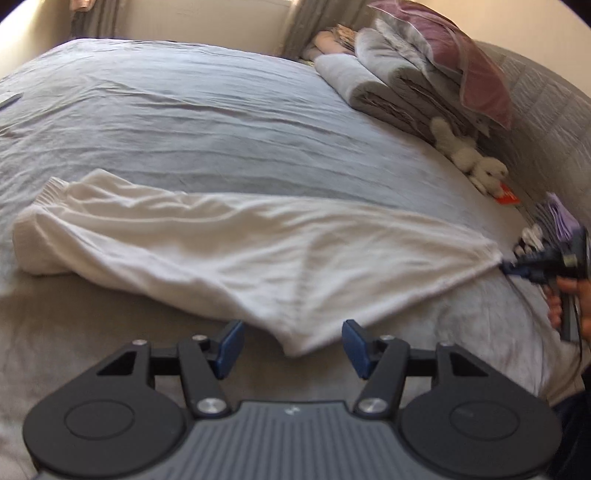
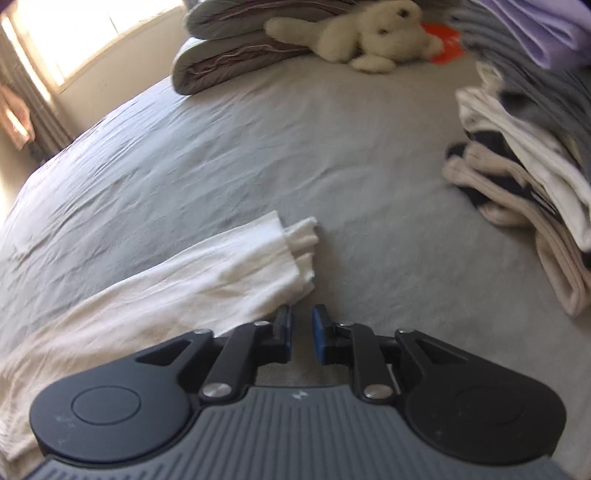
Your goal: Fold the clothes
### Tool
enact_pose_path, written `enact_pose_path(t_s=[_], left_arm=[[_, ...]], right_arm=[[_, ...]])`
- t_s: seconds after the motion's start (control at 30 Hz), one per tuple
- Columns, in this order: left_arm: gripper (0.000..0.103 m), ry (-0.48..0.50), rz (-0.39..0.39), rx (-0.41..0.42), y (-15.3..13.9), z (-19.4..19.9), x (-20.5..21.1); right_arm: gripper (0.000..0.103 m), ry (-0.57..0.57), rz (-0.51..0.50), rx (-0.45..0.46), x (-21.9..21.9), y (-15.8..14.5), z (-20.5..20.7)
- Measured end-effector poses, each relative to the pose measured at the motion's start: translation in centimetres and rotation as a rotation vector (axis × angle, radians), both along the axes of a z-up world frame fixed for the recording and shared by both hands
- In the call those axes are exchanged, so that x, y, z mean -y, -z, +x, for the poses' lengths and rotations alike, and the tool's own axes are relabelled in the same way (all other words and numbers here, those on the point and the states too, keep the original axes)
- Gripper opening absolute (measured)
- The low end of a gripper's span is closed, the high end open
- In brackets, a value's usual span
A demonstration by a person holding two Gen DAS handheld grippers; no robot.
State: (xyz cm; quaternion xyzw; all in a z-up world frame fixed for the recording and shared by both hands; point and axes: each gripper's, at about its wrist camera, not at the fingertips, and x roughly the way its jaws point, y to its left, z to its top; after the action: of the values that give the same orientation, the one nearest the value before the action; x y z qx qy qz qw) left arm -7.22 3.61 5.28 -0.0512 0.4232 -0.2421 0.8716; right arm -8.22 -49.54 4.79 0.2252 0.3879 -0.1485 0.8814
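Observation:
White trousers (image 1: 229, 243) lie stretched across the grey bed sheet (image 1: 207, 122), waistband at the left. My left gripper (image 1: 291, 347) is open, its blue pads either side of a low fold of the white cloth near the front edge. In the left wrist view my right gripper (image 1: 517, 267) sits at the trousers' right tip. In the right wrist view the right gripper (image 2: 300, 332) has a narrow gap between its pads, nothing in it. The trouser hems (image 2: 299, 251) lie just ahead and left, the left pad (image 2: 283, 328) touching the cloth edge.
A stack of folded clothes (image 2: 524, 177) sits at the right of the bed. Folded duvets (image 1: 399, 85) and a white plush toy (image 2: 369, 40) lie by the headboard, with an orange tag (image 2: 443, 44) beside it. A window (image 2: 74, 33) is at the far left.

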Motion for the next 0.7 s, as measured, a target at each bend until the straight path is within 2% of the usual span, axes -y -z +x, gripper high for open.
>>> enact_pose_path(t_s=[0.03,0.1,0.17,0.27,0.3,0.33,0.37,0.4,0.43,0.47,0.6,0.7], left_arm=[[0.060,-0.002,0.000,-0.011,0.3,0.0,0.1],[0.060,-0.008,-0.002,-0.035,1.0,0.1,0.3],[0.059,-0.015,-0.004,-0.058,1.7,0.3,0.4],[0.060,-0.041,-0.077,-0.078,2.5,1.1,0.5],[0.059,-0.056,-0.078,-0.076,2.8,1.3,0.7],[0.054,-0.072,-0.078,-0.073,3.1,1.6,0.8],[0.040,-0.087,-0.077,-0.070,3.5,1.9,1.0],[0.027,-0.087,-0.066,-0.064,3.5,2.1,1.1],[0.003,-0.085,-0.054,-0.057,3.6,2.3,1.3],[0.004,-0.091,-0.078,-0.065,3.3,2.4,0.9],[0.004,-0.116,-0.201,-0.070,1.3,2.5,-1.2],[0.004,-0.135,-0.303,-0.075,-0.3,2.4,-3.1]], right_arm=[[0.055,-0.010,0.029,0.019,-0.1,0.0,0.1],[0.070,-0.018,0.078,0.048,-0.4,-0.1,0.2],[0.070,-0.011,0.094,0.061,-0.8,-0.1,0.5],[0.070,0.012,0.088,0.074,-0.8,0.0,1.0],[0.067,0.028,0.090,0.078,-0.7,0.2,1.2],[0.056,0.044,0.087,0.081,-0.6,0.4,1.4],[0.047,0.059,0.069,0.078,-0.6,0.5,1.5],[0.027,0.074,0.056,0.077,-0.6,0.6,1.6],[0.013,0.082,0.065,0.088,-0.3,0.5,1.4],[0.006,0.090,0.074,0.099,0.0,0.5,1.3],[0.006,0.114,0.103,0.197,0.8,-1.3,0.0],[0.006,0.087,0.088,0.248,0.5,-3.0,-0.6]])
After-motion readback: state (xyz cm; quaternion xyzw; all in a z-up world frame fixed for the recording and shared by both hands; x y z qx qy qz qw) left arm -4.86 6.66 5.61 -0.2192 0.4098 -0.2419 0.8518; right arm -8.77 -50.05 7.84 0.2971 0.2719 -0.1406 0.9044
